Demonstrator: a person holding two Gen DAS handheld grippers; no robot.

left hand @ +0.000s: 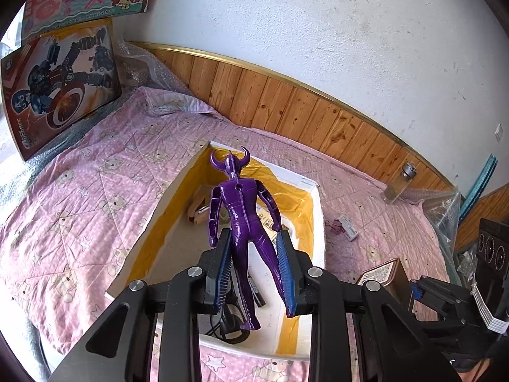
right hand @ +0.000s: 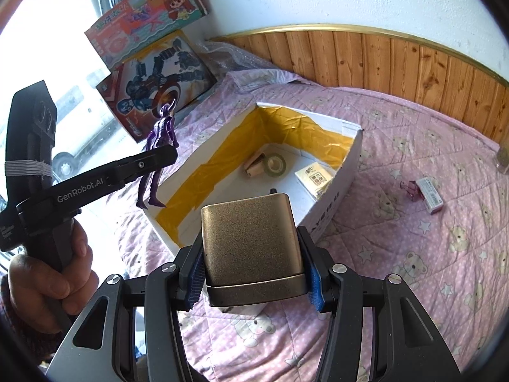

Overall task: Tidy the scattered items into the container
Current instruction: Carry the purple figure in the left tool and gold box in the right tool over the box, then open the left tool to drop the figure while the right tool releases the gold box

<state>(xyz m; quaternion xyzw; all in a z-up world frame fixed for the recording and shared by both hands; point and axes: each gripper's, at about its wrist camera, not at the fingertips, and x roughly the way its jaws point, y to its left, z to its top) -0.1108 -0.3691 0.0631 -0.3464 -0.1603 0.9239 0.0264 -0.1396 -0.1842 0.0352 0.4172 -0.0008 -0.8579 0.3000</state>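
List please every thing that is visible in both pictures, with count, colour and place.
toy figure: 1, purple, held in left claw over box
tin: 1, bronze, held in right claw
box: 1, white, yellow-lined, on bedspread
tape roll: 1, greyish, inside box
paper packet: 1, pale yellow, inside box
binder clip: 1, pink, right of box
small carton: 1, white, beside binder clip
glass jar: 1, clear, by headboard
toy cartons: 2, colourful, against wall
hand: 1, holding left claw's handle

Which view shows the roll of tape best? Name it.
Right wrist view: the tape roll lies unobstructed on the floor of the cardboard box. In the left wrist view the purple figure hides it almost entirely.
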